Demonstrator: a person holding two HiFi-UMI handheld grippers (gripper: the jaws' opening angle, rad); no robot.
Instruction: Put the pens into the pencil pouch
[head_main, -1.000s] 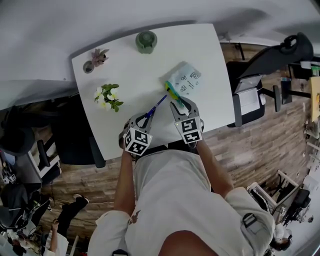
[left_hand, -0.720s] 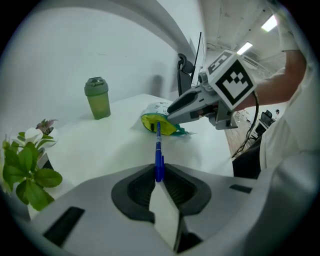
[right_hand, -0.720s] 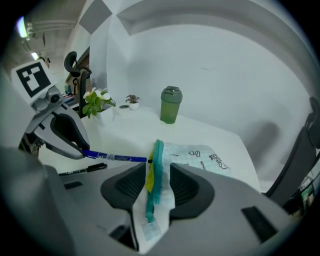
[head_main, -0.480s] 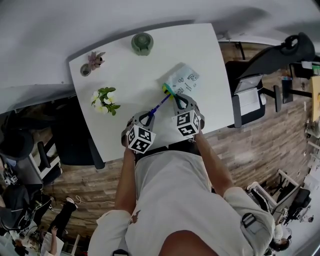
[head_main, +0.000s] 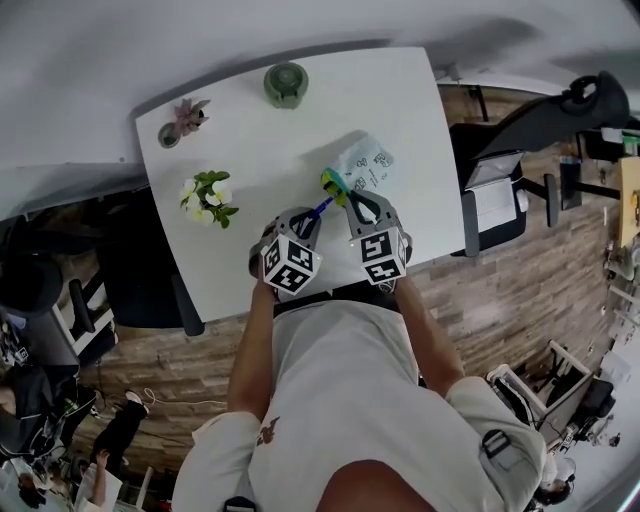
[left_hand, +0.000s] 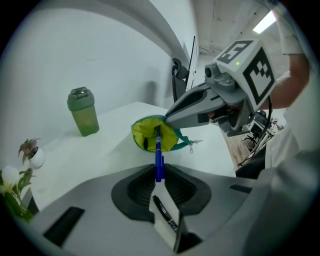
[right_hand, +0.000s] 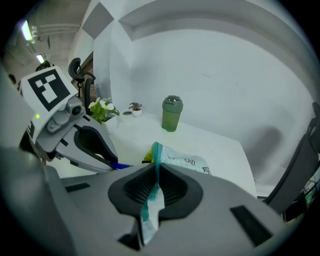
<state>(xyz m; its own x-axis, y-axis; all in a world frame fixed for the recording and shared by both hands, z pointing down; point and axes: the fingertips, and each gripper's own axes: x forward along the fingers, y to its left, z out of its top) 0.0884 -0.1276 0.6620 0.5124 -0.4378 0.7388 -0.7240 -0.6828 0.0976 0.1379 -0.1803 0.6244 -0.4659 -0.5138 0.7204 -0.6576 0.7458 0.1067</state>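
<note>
A pale printed pencil pouch (head_main: 366, 162) with a teal zip and yellow lining lies on the white table (head_main: 250, 130). My right gripper (head_main: 348, 200) is shut on the pouch's zip edge (right_hand: 156, 159) and holds its mouth (left_hand: 153, 134) up and open. Its jaws have just been closing on that edge. My left gripper (head_main: 305, 222) is shut on a blue pen (left_hand: 158, 159) whose tip points into the yellow mouth. A dark pen (left_hand: 146, 143) lies inside the pouch. In the right gripper view the pen's blue end (right_hand: 120, 165) shows beside the left gripper (right_hand: 107, 162).
A green shaker bottle (head_main: 285, 84) stands at the table's far edge. A small potted plant (head_main: 184, 118) sits at the far left, a white flower bunch (head_main: 208, 195) nearer me on the left. A black office chair (head_main: 545, 115) stands right of the table.
My left gripper has carried the blue pen to the right, up to the pouch mouth. My right gripper has closed on the pouch's zip edge and lifted it a little.
</note>
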